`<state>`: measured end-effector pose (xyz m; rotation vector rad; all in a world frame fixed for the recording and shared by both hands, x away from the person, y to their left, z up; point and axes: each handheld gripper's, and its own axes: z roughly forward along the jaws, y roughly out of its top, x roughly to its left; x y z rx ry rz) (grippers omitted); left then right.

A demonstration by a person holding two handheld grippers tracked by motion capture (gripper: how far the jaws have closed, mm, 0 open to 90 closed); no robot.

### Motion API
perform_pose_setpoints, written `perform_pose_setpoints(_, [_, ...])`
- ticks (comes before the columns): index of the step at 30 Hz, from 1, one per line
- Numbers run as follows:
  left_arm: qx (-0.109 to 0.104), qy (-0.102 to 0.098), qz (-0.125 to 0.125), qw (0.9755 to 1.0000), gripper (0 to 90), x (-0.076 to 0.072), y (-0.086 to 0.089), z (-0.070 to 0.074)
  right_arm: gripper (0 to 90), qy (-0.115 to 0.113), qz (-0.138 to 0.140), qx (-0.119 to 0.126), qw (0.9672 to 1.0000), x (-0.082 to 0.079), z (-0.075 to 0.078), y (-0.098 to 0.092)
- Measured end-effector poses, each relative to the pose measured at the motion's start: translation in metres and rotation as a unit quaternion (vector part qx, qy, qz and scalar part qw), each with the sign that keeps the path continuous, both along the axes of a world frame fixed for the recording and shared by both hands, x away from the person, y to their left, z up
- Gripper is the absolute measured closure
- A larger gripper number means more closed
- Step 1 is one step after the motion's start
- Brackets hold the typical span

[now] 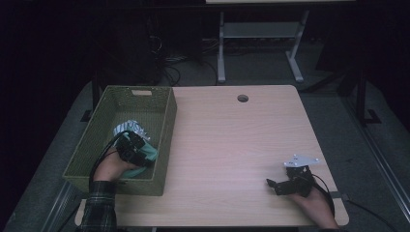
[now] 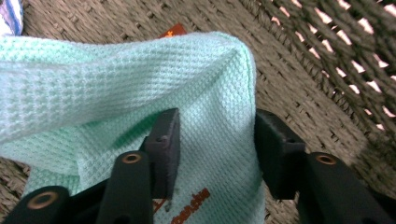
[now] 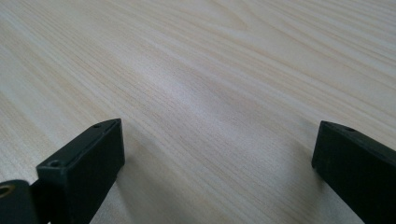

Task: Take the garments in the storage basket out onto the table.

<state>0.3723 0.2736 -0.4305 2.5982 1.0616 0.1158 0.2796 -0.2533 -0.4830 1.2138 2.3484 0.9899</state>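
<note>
A mint green waffle cloth point(image 2: 116, 84) with orange print lies in the woven olive basket point(image 1: 167, 130) at the table's left. My left gripper point(image 2: 217, 140) reaches down into the basket, its jaws part-way apart with a raised fold of the cloth between them. The pads sit at the fold's sides and I see no squeeze. From above, the left gripper point(image 1: 138, 145) covers part of the mint cloth point(image 1: 150, 155). Near the front right of the table, my right gripper point(image 1: 272, 185) rests low. Its jaws point(image 3: 219, 154) stand wide with bare wood between them.
A blue-and-white striped cloth point(image 1: 128, 129) lies in the basket just beyond the mint one. The basket's woven wall point(image 2: 327, 60) rises close on the right of the left gripper. The light wood table point(image 1: 232, 145) has a cable hole point(image 1: 242, 98) at the back.
</note>
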Motion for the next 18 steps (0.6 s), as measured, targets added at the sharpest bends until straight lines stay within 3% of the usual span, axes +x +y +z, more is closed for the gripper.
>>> perform_pose_setpoints(4, [0.006,-0.007,0.005,0.9999,61.2,-0.0001,0.0008,0.0013,2.2,0.000,0.000,0.000,1.0000,0.0000,0.0000,0.0000])
perform_pose_setpoints(7, [0.003,-0.005,0.011,0.9999,70.1,-0.0003,0.0008,0.0017,2.2,0.000,0.000,0.000,1.0000,0.0000,0.0000,0.0000])
perform_pose_setpoints(10, [0.002,-0.002,0.022,0.9998,72.6,0.0006,0.0015,0.0031,2.2,0.000,0.000,0.000,1.0000,0.0000,0.0000,0.0000])
perform_pose_setpoints(12, [-0.006,0.002,0.043,0.9990,76.6,0.0017,0.0036,0.0048,2.2,0.000,0.000,0.000,1.0000,0.0000,0.0000,0.0000])
perform_pose_setpoints(18, [-0.023,0.002,0.061,0.9979,84.8,0.0029,0.0071,0.0098,2.2,0.000,0.000,0.000,1.0000,0.0000,0.0000,0.0000])
